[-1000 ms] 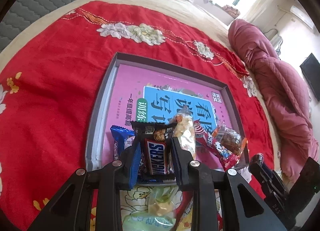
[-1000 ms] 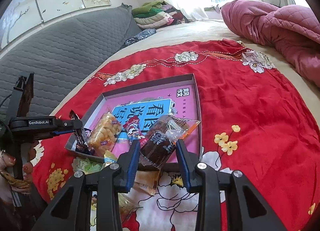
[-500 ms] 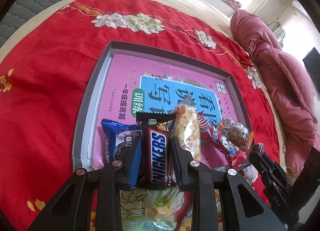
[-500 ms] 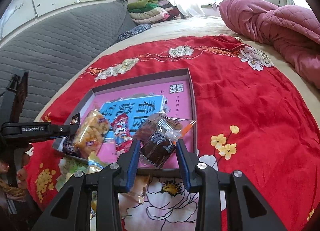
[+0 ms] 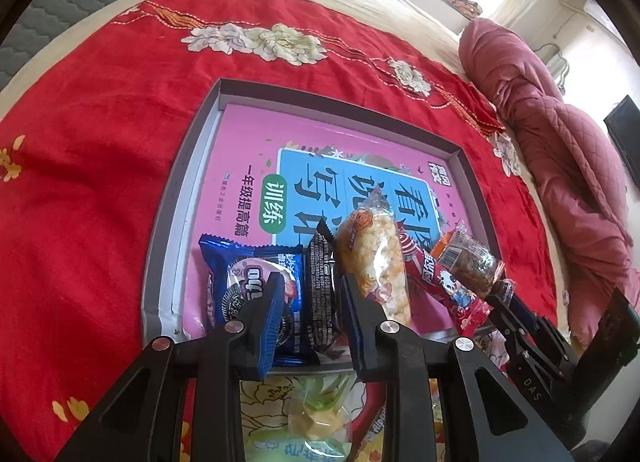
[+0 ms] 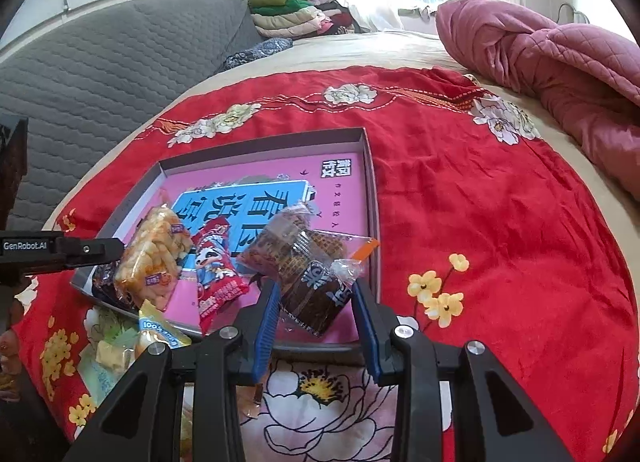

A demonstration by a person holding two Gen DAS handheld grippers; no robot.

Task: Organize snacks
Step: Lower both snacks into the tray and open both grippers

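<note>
Blue-padded and nearly closed, the left claw (image 5: 310, 302) pinches a dark chocolate bar (image 5: 320, 290) whose far end reaches over the near rim of the grey tray (image 5: 160, 282); the right claw (image 6: 314, 302) stands a little wider and grips a clear-wrapped brown snack (image 6: 316, 294) just inside the tray's near right corner; outside the tray, on the near edge of the bed, lie a few loose packets, among them a green-and-yellow one (image 5: 320, 418); the tray rests on a red flowered blanket (image 5: 92, 182) and its floor is covered by a pink book (image 5: 248, 158) with a blue title panel; along the tray's near side, from left to right, lie a blue cookie packet (image 5: 240, 282) touching the chocolate bar, a clear bag of puffed rice snacks (image 5: 376, 262), a red stick packet (image 5: 440, 282) and a small clear packet of brown pieces (image 5: 468, 262), the last beside the right claw's tips; the far half of the tray holds only the book; beyond the blanket a pink quilt (image 6: 560, 70) is heaped at the bed's far right corner, folded clothes (image 6: 296, 10) sit at the far edge, and a grey padded headboard (image 6: 100, 74) runs along the left side.
</note>
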